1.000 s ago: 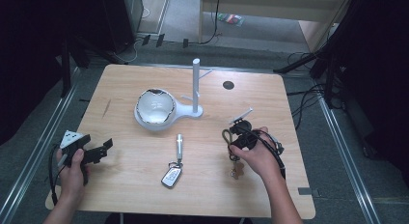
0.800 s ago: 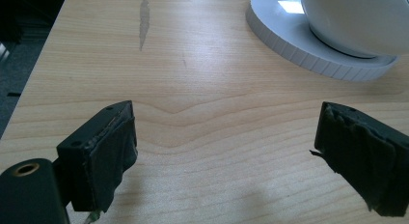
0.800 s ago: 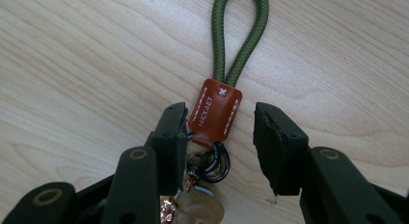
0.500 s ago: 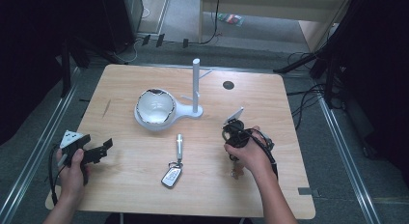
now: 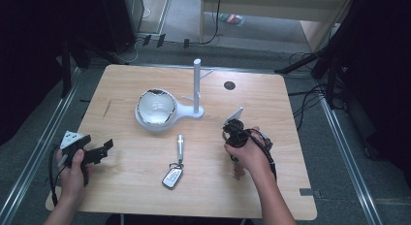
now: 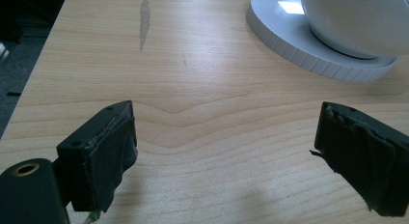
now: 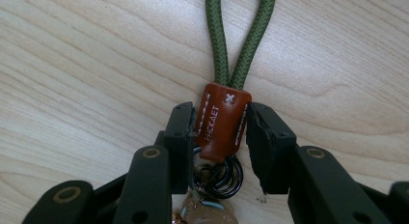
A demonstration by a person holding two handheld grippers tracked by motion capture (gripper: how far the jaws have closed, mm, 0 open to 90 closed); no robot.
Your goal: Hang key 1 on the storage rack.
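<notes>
A keychain lies on the wooden table (image 5: 126,84): a brown leather tab (image 7: 221,122) on a green cord loop (image 7: 238,35), with dark rings (image 7: 219,178) below it. My right gripper (image 7: 221,132) points down at it, and its jaws have just been closing. The pads (image 7: 185,132) now press on both sides of the tab. In the high view the right gripper (image 5: 236,137) is at the table's right middle, with part of the keychain (image 5: 236,172) showing under the hand. My left gripper (image 5: 104,148) rests open at the table's left edge, nothing between its fingers (image 6: 111,156).
A white bowl (image 5: 156,108) sits on a white base with an upright post (image 5: 197,84) at the table's centre; its base (image 6: 299,50) lies ahead of the left gripper. A car key fob (image 5: 173,176) with a silver bar (image 5: 180,146) lies in the front middle. A dark hole (image 5: 229,85) marks the back.
The right hand has shifted slightly left and lower over the keychain. The left hand has not moved.
</notes>
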